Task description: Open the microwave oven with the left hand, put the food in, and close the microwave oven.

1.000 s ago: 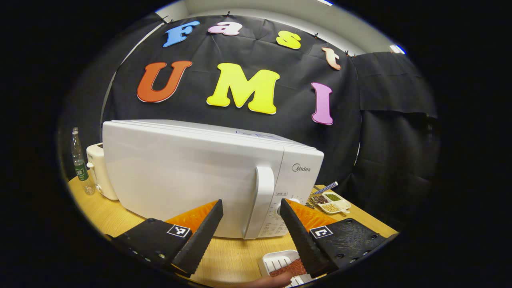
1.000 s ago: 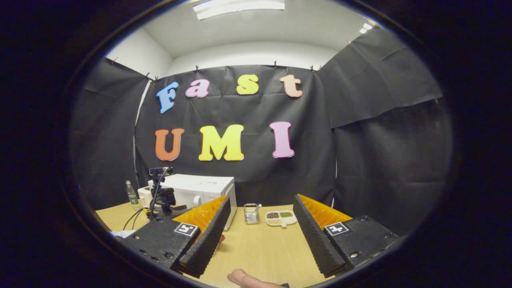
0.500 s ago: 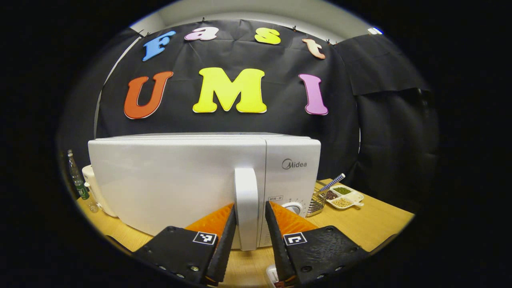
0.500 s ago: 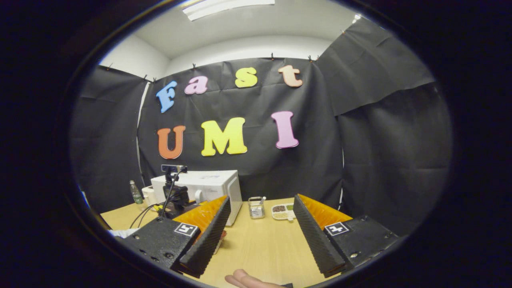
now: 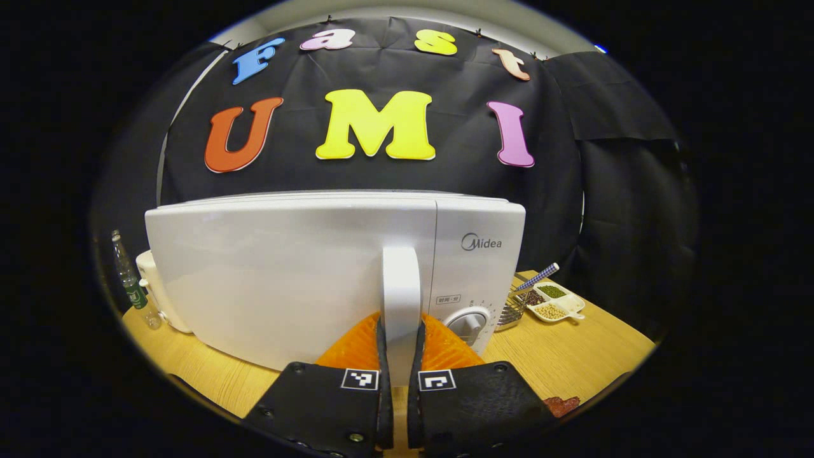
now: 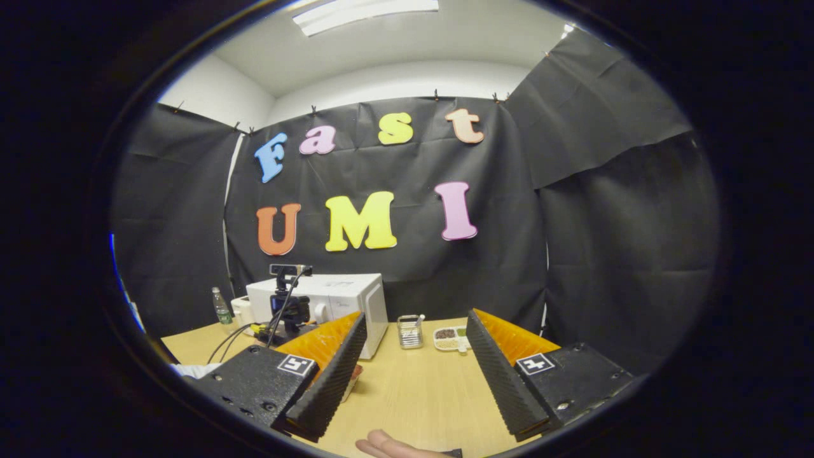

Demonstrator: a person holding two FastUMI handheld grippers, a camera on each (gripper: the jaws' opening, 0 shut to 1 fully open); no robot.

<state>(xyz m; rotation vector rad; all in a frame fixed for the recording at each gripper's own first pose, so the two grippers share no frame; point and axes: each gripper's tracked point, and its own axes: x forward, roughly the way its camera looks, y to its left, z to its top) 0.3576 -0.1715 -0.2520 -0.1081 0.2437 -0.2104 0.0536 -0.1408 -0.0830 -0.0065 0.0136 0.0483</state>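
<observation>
With the left gripper (image 5: pixel 400 331) clamped on the door handle (image 5: pixel 401 299) at lower centre and the right gripper (image 6: pixel 412 356) gaping idle, the microwave (image 5: pixel 318 273) door wants a steady pull along its hinge arc.

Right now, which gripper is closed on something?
The left gripper: both fingers clamp the microwave door handle. The right gripper hangs open above the table, holding nothing.

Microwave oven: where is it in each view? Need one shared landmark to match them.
Left gripper view: the microwave oven sits centre, close up, the left gripper shut on its door handle.
Right gripper view: far off at left of centre, on the table.
Shared landmark: the divided snack dish, right of the oven.
</observation>
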